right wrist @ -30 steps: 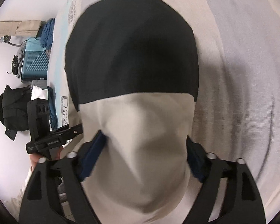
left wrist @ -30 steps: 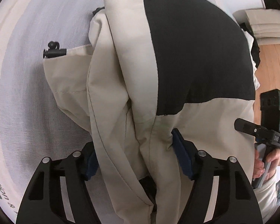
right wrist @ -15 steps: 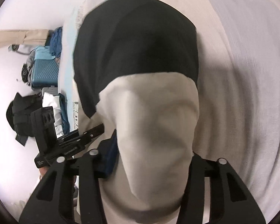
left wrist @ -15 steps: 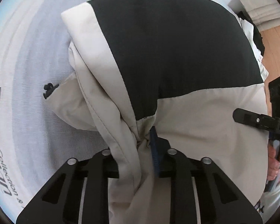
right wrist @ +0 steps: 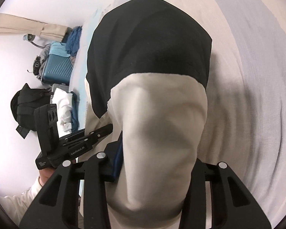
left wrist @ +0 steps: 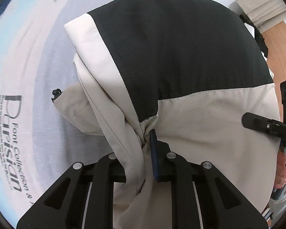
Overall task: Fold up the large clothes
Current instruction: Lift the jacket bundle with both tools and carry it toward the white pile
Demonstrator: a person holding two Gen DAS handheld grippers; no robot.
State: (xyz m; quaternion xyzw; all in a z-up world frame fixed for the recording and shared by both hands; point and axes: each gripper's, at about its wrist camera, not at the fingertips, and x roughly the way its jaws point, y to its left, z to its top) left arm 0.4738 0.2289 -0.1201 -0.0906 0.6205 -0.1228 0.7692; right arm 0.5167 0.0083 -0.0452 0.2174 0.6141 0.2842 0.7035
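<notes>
2 grips: both hand-held grippers pinch 1 garment, lifted off the bed.
Garment: large cream-and-black woven jacket [left wrist: 181,61], black panel toward 12 o'clock in both views, cream hem end gathered at 6 o'clock.
Left hand-held gripper [left wrist: 143,152]: jaws closing, nearly together, on a thin twisted bunch of cream cloth; blue pad [left wrist: 154,158] presses it.
Right hand-held gripper [right wrist: 158,164]: jaws closing around a thick cream roll, partly open because of the bulk.
Surface: pale grey-blue printed bedsheet [left wrist: 28,76] under the jacket.
Loose part: cream flap with black cord toggle [left wrist: 56,93] trails at 9 o'clock.
Risk 1: thin left bunch may slip as weight loads it.
Risk 2: trailing flap may drag and spoil the fold.
Risk 3: uneven grips may skew the crease.
</notes>
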